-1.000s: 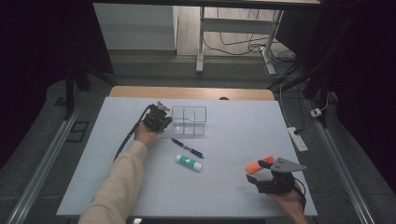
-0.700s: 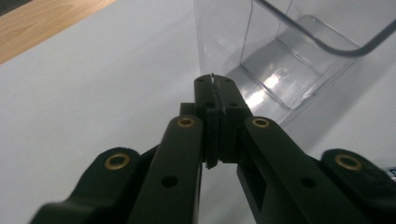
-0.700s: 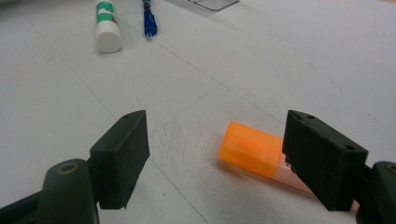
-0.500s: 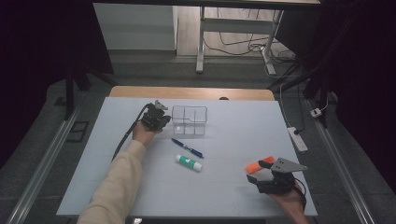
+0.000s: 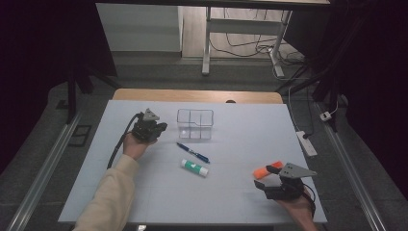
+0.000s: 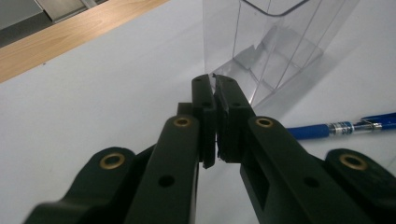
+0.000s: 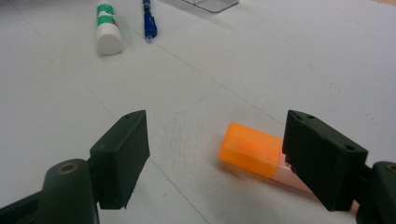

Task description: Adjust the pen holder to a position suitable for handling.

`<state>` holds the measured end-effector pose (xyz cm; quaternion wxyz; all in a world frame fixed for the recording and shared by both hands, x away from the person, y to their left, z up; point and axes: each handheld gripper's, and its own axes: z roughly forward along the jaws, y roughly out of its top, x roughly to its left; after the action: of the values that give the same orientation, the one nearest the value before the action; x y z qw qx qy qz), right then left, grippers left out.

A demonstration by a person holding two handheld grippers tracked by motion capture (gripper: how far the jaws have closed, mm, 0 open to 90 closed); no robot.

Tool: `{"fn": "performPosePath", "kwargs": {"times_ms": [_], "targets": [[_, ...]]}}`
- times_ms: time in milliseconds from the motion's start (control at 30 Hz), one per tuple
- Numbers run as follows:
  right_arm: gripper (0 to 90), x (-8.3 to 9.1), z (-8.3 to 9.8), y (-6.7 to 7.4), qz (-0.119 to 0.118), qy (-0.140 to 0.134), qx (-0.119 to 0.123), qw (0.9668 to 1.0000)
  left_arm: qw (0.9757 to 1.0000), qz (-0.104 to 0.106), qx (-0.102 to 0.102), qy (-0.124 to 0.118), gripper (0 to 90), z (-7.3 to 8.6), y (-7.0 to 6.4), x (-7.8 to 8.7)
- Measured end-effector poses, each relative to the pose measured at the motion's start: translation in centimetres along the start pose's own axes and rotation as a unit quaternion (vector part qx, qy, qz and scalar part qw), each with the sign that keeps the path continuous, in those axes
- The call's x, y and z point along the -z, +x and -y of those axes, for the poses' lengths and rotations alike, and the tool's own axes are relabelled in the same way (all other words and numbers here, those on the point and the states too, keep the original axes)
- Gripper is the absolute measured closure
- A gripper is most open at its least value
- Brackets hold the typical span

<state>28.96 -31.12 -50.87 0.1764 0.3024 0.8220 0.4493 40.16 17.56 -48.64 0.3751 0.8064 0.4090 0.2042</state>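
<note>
Two hand-held grippers over a white desk (image 5: 144,192)

The left hand-held gripper (image 5: 159,127) has its jaws closed on nothing, just beside the clear divided box (image 5: 195,123). The right hand-held gripper (image 5: 262,179) is spread wide, with the orange marker (image 7: 252,149) lying between its jaws on the desk. A blue pen (image 5: 192,152) and a glue stick (image 5: 195,167) lie between the two.

Bright tabletop, dark surroundings

The tabletop (image 5: 240,192) was evenly lit from above while the room around it fell nearly black; shadows stayed soft. Close to the lens, the left gripper's fingers (image 6: 205,107) looked slightly blurred and underexposed.
</note>
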Motion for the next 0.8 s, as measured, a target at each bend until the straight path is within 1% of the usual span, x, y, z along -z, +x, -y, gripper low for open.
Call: {"fn": "performPosePath", "kwargs": {"times_ms": [67,133,200,300,467,533,600,667,800], "targets": [[22.6,0.0,0.0,0.0,0.000,0.000,-0.001,1.0000,1.0000,0.003,0.003,-0.004,86.1,0.3,0.0,0.5],[22.6,0.0,0.0,0.0,-0.002,-0.001,-0.001,1.0000,0.9999,0.008,0.002,-0.006,83.6,0.6,-0.2,1.0],[22.6,0.0,0.0,0.0,-0.004,-0.001,-0.002,1.0000,0.9998,0.017,-0.003,-0.006,78.2,0.9,-0.3,1.6],[22.6,0.1,0.0,0.0,-0.004,0.000,-0.001,1.0000,0.9992,0.034,-0.015,-0.015,67.9,1.2,-0.7,2.7],[22.6,0.0,0.0,0.0,-0.003,-0.002,-0.001,1.0000,0.9979,0.053,-0.028,-0.023,59.5,1.7,-1.0,4.2],[22.7,0.0,0.0,0.0,-0.003,-0.002,-0.001,1.0000,0.9976,0.060,-0.024,-0.025,57.2,1.8,-1.1,4.7],[22.6,0.0,0.0,0.0,-0.003,-0.002,-0.002,1.0000,0.9974,0.064,-0.025,-0.022,53.9,2.1,-1.3,5.2],[22.7,0.0,-0.1,0.0,-0.004,-0.004,-0.002,1.0000,0.9975,0.062,-0.030,-0.015,51.0,2.6,-1.6,5.8],[22.7,0.1,-0.1,0.0,-0.005,-0.004,-0.002,1.0000,0.9978,0.062,-0.022,-0.011,47.1,3.9,-2.2,7.0]]}}
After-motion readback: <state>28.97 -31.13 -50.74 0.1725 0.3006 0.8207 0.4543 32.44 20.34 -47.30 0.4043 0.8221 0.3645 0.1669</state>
